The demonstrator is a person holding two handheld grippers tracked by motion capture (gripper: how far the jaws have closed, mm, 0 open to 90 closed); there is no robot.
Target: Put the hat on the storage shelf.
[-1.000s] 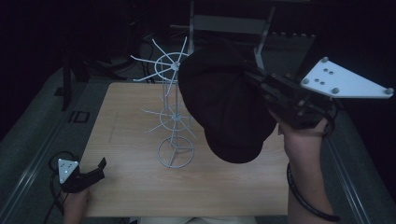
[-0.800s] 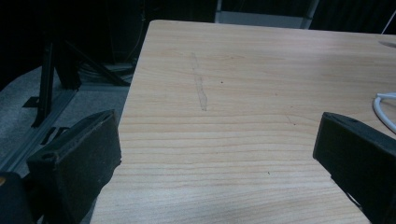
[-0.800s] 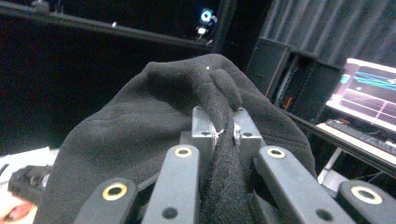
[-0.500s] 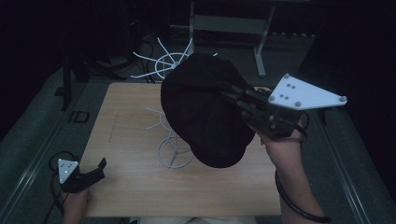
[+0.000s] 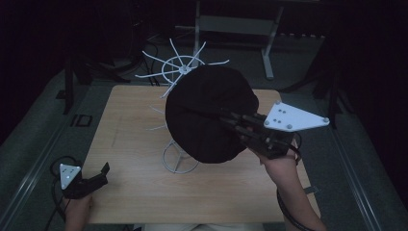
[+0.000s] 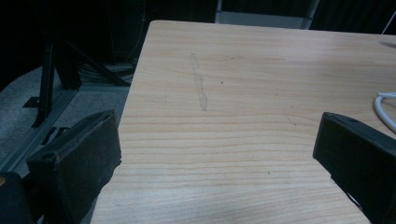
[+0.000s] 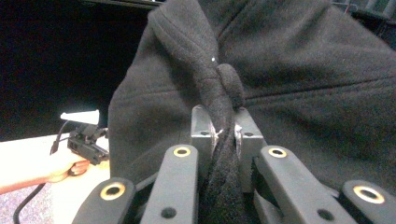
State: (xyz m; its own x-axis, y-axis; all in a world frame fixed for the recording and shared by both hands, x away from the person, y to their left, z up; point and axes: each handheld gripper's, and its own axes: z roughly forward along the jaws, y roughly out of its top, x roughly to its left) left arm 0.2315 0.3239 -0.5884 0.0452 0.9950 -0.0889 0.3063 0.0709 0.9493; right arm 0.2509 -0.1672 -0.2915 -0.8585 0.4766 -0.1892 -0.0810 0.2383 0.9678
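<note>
A black cloth hat [image 5: 207,113] hangs in the air over a white wire stand [image 5: 179,72] on the wooden table [image 5: 130,144]. My right gripper [image 5: 230,121] is shut on a fold of the hat [image 7: 224,93], which bunches up between its jaws. The hat covers the stand's middle; its top spokes and ring base [image 5: 179,160] stick out. My left gripper [image 5: 98,173] rests open at the table's near left corner. In the left gripper view its jaws stand wide apart over bare wood [image 6: 219,107] with nothing between them.
A white wire curve of the stand's base [image 6: 385,109] shows at the right of the left gripper view. Dark floor, metal rails and a grey frame [image 5: 231,24] surround the table. The other hand and its gripper [image 7: 86,140] appear far off.
My right gripper has carried the hat to the left and down, over the wire stand. The left gripper has stayed in place.
</note>
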